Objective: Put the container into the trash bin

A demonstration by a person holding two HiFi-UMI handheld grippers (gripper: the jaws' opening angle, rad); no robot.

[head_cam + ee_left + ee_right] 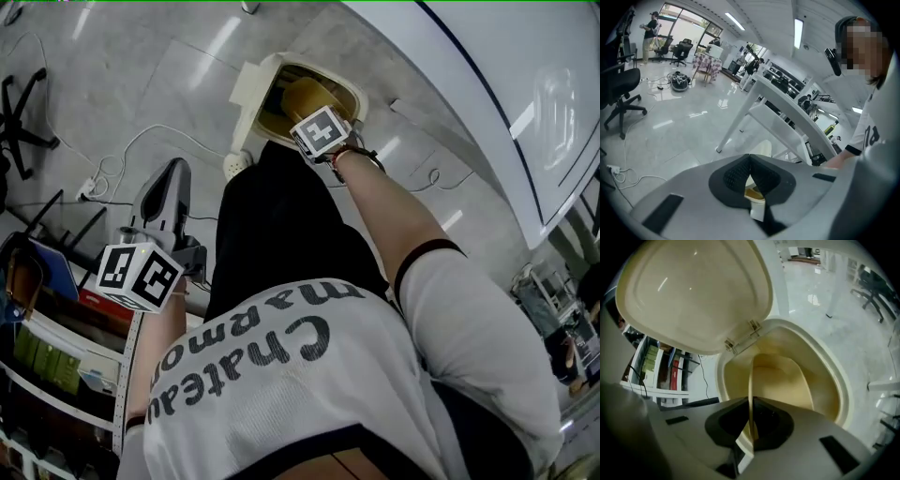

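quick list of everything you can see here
trash bin: 1, cream, on floor, lid open
container: 1, tan, over the open bin, held by its wall
table: 1, white, beside the bin
office chairs: several, black, across the floor
power strip: 1, white, on floor by the bin
shelf: 1, white, by the person's left side
left gripper: 1, grey, shut, empty
right gripper: 1, grey, shut on the container

container [306,95] mostly behind right gripper [751,423]; trash bin [246,92] half-hidden
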